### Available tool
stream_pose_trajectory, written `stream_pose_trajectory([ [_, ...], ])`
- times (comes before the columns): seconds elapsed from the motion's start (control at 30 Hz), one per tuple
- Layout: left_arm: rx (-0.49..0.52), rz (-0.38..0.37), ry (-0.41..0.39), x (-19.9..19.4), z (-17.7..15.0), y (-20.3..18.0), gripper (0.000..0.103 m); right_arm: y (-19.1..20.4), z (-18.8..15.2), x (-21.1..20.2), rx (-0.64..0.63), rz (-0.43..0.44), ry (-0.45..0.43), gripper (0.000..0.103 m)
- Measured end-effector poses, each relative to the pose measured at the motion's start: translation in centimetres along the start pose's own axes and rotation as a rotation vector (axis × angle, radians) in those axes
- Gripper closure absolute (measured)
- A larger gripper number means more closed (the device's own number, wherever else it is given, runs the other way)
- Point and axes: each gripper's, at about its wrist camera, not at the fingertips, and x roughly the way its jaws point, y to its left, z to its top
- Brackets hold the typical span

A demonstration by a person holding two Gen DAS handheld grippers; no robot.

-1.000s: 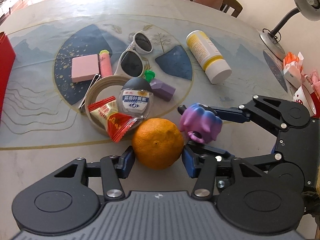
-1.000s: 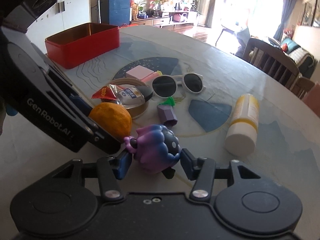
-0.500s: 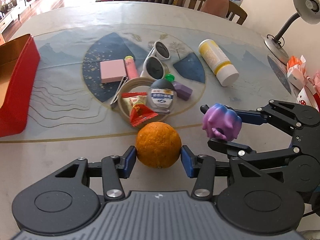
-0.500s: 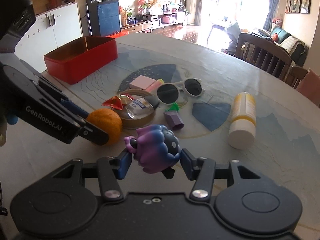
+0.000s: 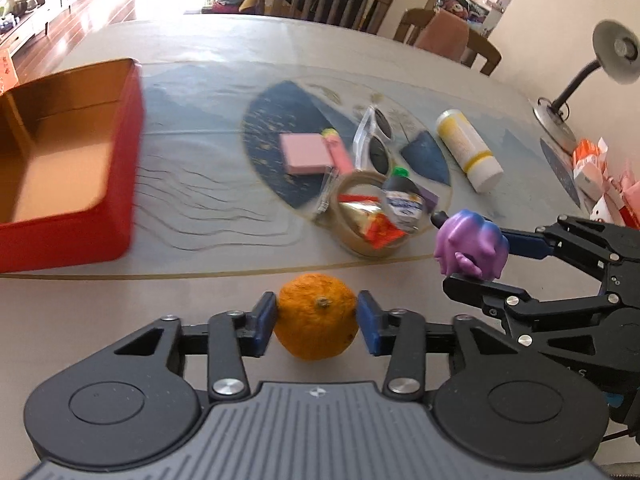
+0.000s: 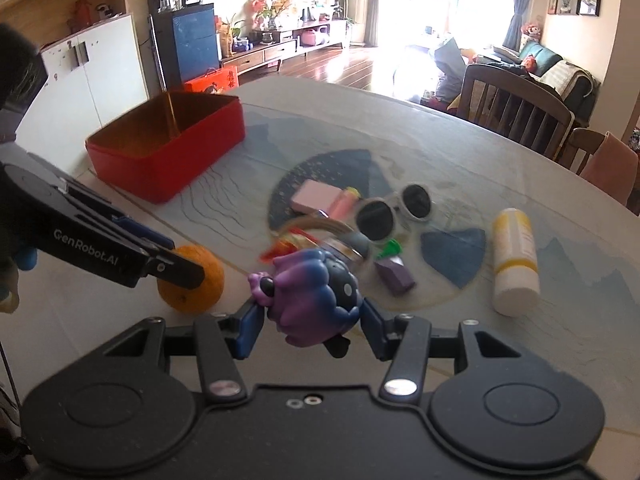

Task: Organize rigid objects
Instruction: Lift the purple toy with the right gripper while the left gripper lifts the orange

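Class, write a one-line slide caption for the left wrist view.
Left claw grips an orange while the right claw carries a purple toy beside it.

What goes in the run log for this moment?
left gripper: shut on orange | right gripper: shut on purple toy | red box: empty

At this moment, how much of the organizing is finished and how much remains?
Nothing looks finished: the red box shows no objects inside. In hand: the left hand-held gripper, whose jaws have just been closing, clamps the orange; the right hand-held gripper clamps the purple toy. Left on the table: sunglasses, yellow-banded bottle, pink block and the tape-roll pile.
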Motion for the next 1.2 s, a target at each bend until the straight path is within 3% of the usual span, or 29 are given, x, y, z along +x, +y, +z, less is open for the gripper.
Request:
stream_pose_trajectory([
  [0.07,0.010,-0.008,-0.024,-1.2,0.3,1.1,0.091,1.2,0.7,0.1,0.002,0.004,-0.007,0.051],
  [0.13,0.051,0.029,-0.027,-1.5,0.5,1.8,0.091,2.6,1.5,0.5,-0.017,-0.006,-0.011,0.051],
  [0.23,0.096,0.023,-0.008,-1.6,0.6,3.0,0.091,4.1,2.4,0.9,-0.019,-0.023,-0.008,0.051],
  [0.27,0.113,0.018,-0.002,-1.5,0.7,3.2,0.086,4.5,2.6,1.0,-0.014,-0.032,-0.009,0.051],
  [0.33,0.129,0.006,0.005,-0.9,0.7,3.5,0.056,5.0,2.8,0.9,-0.005,-0.047,-0.011,0.051],
  [0.37,0.126,0.025,0.003,-0.5,0.7,3.7,0.029,5.1,2.8,0.9,-0.001,-0.051,-0.009,0.051],
  [0.43,0.131,0.038,-0.024,-0.1,0.3,3.9,0.018,5.4,2.7,0.6,-0.001,-0.060,-0.002,0.051],
  [0.73,0.172,0.046,-0.020,2.9,1.0,2.7,0.021,4.3,1.6,-0.1,0.035,-0.090,0.022,0.051],
  [0.87,0.162,0.017,0.006,3.4,0.8,2.2,0.048,3.6,1.1,-0.4,0.046,-0.088,0.023,0.051],
  [0.9,0.163,0.027,0.007,3.5,0.8,2.0,0.051,3.5,1.1,-0.4,0.047,-0.086,0.023,0.051],
  [1.2,0.091,0.074,0.002,2.3,1.1,2.8,0.053,2.8,1.9,-0.1,0.044,-0.052,0.011,0.051],
])
